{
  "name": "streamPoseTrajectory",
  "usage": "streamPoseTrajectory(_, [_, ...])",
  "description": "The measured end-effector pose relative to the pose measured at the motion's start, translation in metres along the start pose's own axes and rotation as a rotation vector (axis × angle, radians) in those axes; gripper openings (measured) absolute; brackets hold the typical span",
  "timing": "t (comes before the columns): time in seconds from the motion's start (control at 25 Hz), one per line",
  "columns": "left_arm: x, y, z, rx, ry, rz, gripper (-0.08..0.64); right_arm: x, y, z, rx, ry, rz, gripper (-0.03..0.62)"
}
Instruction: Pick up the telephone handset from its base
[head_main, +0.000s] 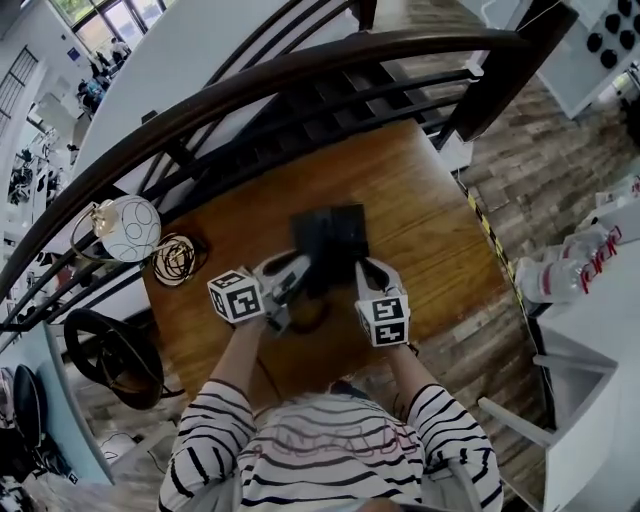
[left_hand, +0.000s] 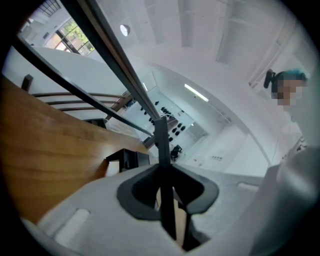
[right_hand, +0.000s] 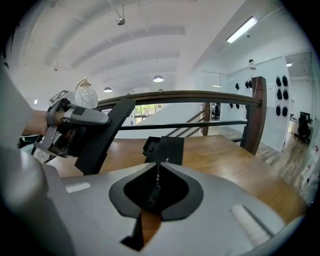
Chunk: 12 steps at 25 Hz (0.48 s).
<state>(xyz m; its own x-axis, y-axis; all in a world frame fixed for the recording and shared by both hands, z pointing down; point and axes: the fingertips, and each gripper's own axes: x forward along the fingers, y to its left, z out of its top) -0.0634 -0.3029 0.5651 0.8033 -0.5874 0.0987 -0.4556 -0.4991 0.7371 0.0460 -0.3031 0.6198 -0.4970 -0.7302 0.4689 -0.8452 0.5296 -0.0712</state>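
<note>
1. Wooden table (head_main: 430, 230): lies below and ahead of both grippers, with a dark curved railing (head_main: 300, 65) along its far edge
2. Left gripper (head_main: 300, 272): its jaws pinch the telephone handset; the right gripper view shows it just to the left of the right gripper, raised above the tabletop
3. Right gripper (head_main: 368, 272): jaws pressed together, the pads meeting in a narrow seam (seen plainly in its own view); it is just beside the left gripper and points at the base
4. Base (head_main: 330, 232): black, flat on the table, directly ahead of the right gripper and ahead and to the right of the left gripper
5. Telephone handset (right_hand: 107, 135): a black bar clamped between the left gripper's jaws, tilted, off the base and apart from it; in the left gripper view it shows edge-on
6. White globe (head_main: 130, 228): well to the left of the left gripper, by the railing
7. Coiled cable (head_main: 177, 258): on the table between the white globe and the left gripper
</note>
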Motion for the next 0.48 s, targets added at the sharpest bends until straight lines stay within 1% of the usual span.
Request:
streamPoseTrajectory(0.08, [-0.007,-0.013,0.004,0.02,-0.011,0.001,0.072,-0.011,0.003,0.008,-0.008,-0.02,0.009,0.004])
streamPoseTrajectory(0.2, [-0.019,-0.031,0.007,0.048,-0.028,0.005,0.072,-0.028,0.013,0.022,-0.011,-0.047,0.035,0.002])
streamPoseTrajectory(0.4, [-0.043,-0.06,0.005,0.077,-0.062,0.019,0.072,-0.06,0.033,0.043,-0.019,-0.104,0.072,0.002])
streamPoseTrajectory(0.48, [-0.053,-0.07,0.002,0.075,-0.081,0.028,0.072,-0.075,0.039,0.049,-0.018,-0.124,0.087,0.002])
